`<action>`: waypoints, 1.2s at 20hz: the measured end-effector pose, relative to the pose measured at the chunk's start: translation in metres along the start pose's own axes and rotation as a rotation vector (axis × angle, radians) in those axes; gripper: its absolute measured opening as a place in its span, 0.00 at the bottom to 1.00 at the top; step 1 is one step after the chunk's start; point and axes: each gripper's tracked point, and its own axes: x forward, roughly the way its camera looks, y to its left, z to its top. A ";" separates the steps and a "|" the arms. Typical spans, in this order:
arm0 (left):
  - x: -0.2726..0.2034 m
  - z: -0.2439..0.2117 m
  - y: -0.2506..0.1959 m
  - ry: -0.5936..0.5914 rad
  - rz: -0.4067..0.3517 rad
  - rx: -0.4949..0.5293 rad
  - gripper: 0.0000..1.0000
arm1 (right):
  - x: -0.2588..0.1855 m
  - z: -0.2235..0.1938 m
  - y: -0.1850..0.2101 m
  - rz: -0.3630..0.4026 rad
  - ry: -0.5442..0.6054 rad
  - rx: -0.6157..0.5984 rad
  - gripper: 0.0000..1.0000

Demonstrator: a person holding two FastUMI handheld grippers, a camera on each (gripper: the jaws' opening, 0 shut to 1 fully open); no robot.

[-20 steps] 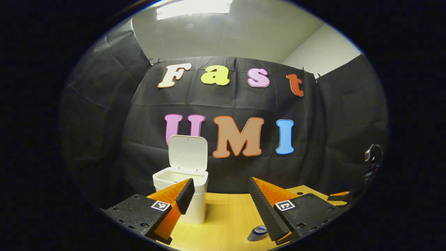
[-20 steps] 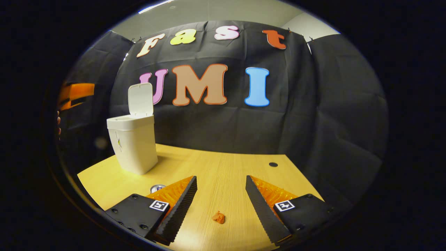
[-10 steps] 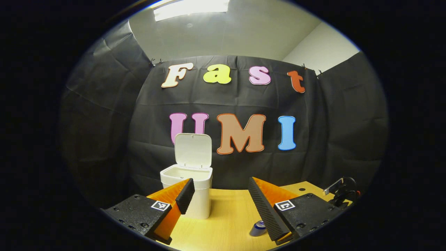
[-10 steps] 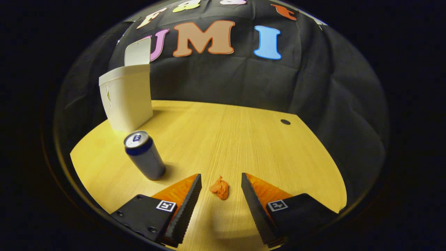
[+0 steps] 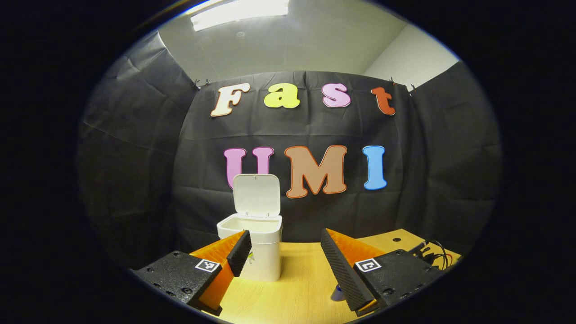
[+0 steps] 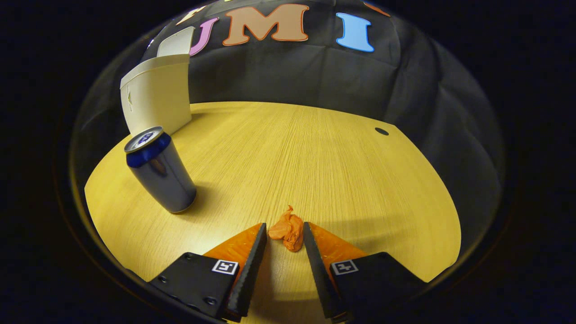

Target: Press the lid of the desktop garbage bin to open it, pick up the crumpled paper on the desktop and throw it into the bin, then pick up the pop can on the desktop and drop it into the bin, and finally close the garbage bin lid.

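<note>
Crumpled paper: we see the small orange crumpled paper wad [image 6: 287, 228] lying on the pale wooden desktop [image 6: 315, 162], right between the tips of our right gripper [image 6: 284, 230].
Right gripper: we hold it low over the desktop with its fingers narrowed around the wad; the right finger [image 6: 310, 238] sits at the paper's edge, but we cannot tell whether both fingers are pressing on it.
Pop can: we see the blue and silver aluminium pop can [image 6: 159, 170] standing upright on the desktop, off to the left of the wad and well apart from it. In the left gripper view a sliver of it [image 5: 337, 294] peeks out beside the right finger.
Garbage bin: we see the white plastic desktop garbage bin [image 5: 258, 252] standing at the back of the desktop near the black cloth wall, beyond the can in the right gripper view [image 6: 155, 99].
Lid: the white hinged lid [image 5: 256, 195] stands raised upright, so the bin's mouth is uncovered.
Left gripper: we hold our left gripper [image 5: 285, 245] above the desktop facing the bin, fingers spread wide with nothing between them.
Desktop hole: a small dark round hole [image 6: 381, 131] sits near the far right edge.
Cables: some dark cables [image 5: 429, 254] lie at the right edge in the left gripper view.
</note>
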 end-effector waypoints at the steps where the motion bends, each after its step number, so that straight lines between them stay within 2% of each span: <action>1: 0.000 -0.002 -0.001 0.002 -0.002 -0.001 0.92 | 0.001 -0.001 0.000 0.003 -0.007 0.002 0.62; 2: 0.000 -0.002 -0.001 0.004 -0.003 -0.001 0.93 | 0.003 0.001 -0.001 0.002 -0.013 -0.002 0.55; 3: 0.001 -0.002 -0.001 0.003 -0.005 -0.001 0.93 | 0.002 0.002 0.000 0.008 -0.022 -0.005 0.53; 4: 0.002 -0.002 -0.001 0.004 -0.007 -0.001 0.92 | -0.002 0.004 0.001 0.020 -0.028 0.003 0.40; 5: 0.003 -0.003 -0.001 0.004 -0.009 -0.002 0.93 | -0.007 0.011 0.001 0.035 -0.051 0.015 0.39; 6: 0.004 -0.004 -0.002 0.003 -0.015 -0.007 0.93 | -0.017 0.021 0.001 0.053 -0.079 0.025 0.41; 7: 0.006 -0.005 -0.003 0.001 -0.020 -0.015 0.93 | -0.030 0.037 0.007 0.074 -0.123 0.035 0.39; 13: 0.019 -0.013 -0.014 0.003 -0.059 -0.067 0.93 | -0.117 0.158 0.039 0.181 -0.412 0.051 0.38; 19: 0.022 -0.020 -0.006 0.004 -0.072 -0.097 0.92 | -0.198 0.256 0.087 0.298 -0.615 0.003 0.37; 24: 0.020 -0.029 0.014 0.016 -0.053 -0.119 0.92 | -0.234 0.322 0.143 0.396 -0.720 -0.066 0.37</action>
